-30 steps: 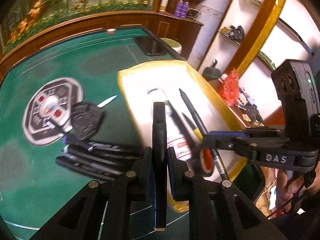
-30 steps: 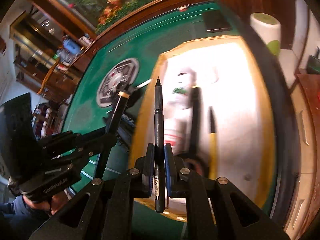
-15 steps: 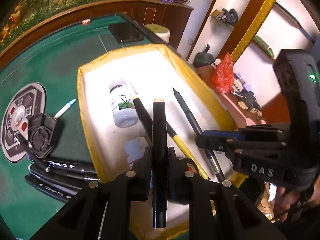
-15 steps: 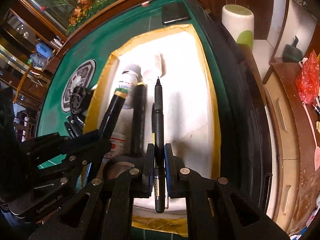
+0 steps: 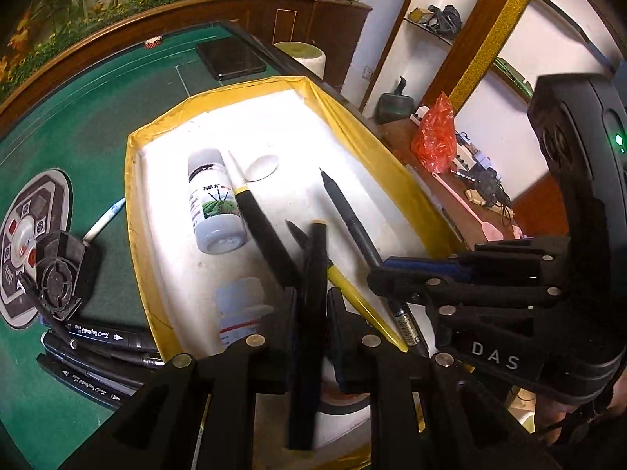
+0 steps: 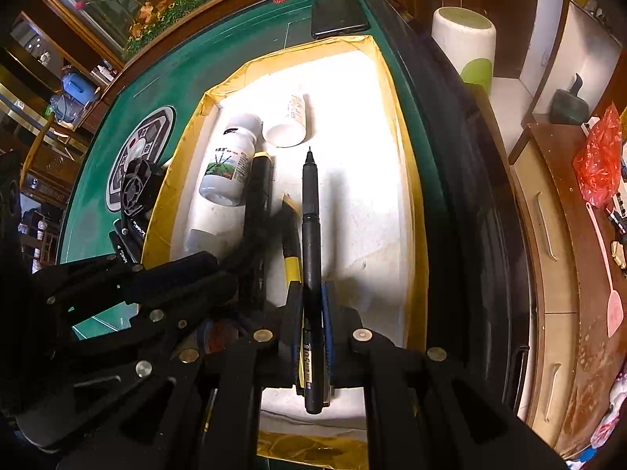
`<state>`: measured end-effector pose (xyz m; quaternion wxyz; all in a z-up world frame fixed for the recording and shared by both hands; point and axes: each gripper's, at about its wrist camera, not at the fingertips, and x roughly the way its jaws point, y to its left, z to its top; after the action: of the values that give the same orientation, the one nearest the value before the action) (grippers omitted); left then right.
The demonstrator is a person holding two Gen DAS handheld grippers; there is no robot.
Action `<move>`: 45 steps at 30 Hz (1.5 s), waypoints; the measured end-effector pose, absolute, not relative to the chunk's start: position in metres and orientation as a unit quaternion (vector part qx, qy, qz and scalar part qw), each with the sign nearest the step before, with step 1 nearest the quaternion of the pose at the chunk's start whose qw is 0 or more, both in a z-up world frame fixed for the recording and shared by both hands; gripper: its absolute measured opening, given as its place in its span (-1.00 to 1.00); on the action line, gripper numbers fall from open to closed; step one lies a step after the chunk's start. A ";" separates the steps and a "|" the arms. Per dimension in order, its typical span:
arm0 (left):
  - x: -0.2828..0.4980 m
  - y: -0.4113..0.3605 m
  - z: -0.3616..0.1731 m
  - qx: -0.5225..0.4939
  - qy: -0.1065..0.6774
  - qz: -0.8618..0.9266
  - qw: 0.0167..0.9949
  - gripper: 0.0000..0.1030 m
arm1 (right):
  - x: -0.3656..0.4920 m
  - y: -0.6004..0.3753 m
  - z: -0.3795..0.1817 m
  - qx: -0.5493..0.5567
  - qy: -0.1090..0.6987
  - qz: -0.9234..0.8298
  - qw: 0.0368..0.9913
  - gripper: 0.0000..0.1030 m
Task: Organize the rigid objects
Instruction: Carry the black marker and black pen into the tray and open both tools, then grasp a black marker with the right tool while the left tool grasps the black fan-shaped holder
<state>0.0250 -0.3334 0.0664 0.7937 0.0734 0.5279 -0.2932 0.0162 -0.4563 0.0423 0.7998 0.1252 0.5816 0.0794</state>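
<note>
My left gripper (image 5: pixel 311 313) is shut on a black marker (image 5: pixel 315 270) with a pale end cap and holds it low over the white tray (image 5: pixel 131 211). To its right, my right gripper (image 5: pixel 378 272) is shut on a thin black pen (image 5: pixel 345 211). In the right wrist view, that pen (image 6: pixel 311 231) runs straight out between the shut jaws of the right gripper (image 6: pixel 311 313), above the tray (image 6: pixel 415 203). The left gripper (image 6: pixel 219 270) sits close beside it. In the tray lie a labelled bottle (image 5: pixel 213 203), another black marker (image 5: pixel 262 231) and a yellow pencil (image 5: pixel 352 293).
On the green table left of the tray lie several black markers (image 5: pixel 98 337), a small black fan (image 5: pixel 58 274) and a blue-white pen (image 5: pixel 104 221). A dark phone (image 5: pixel 231 56) lies beyond the tray. A white stool (image 6: pixel 464 39) and a wooden cabinet (image 6: pixel 556 235) stand off the table's right edge.
Both grippers have come lower and further over the tray, each still holding its pen. The left one moved from the tray's left rim to above its middle.
</note>
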 end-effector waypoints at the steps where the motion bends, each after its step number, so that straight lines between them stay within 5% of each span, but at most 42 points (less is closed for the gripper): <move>1: 0.025 -0.333 0.067 0.073 0.528 -0.294 0.794 -0.71 | 0.016 -0.457 0.043 0.125 0.581 0.078 0.800 -0.82; 7: 0.025 -0.328 0.072 0.058 0.528 -0.296 0.794 -0.39 | 0.013 -0.457 0.049 0.123 0.573 0.071 0.807 -0.65; 15: 0.020 -0.303 0.090 0.031 0.512 -0.290 0.808 -0.36 | 0.010 -0.451 0.067 0.118 0.544 0.072 0.828 -0.51; 28: 0.006 -0.169 0.100 -0.048 0.494 -0.171 0.851 -0.05 | 0.018 -0.386 0.083 0.107 0.528 0.154 0.828 -0.40; 45: -0.019 -0.024 0.067 -0.094 0.510 -0.091 0.850 -0.04 | 0.107 -0.198 0.070 -0.048 0.564 0.272 0.778 -0.43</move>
<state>-0.0193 -0.0235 0.0670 0.8502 -0.0945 0.5097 -0.0914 0.1066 -0.1977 0.0705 0.7781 -0.0480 0.5643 0.2718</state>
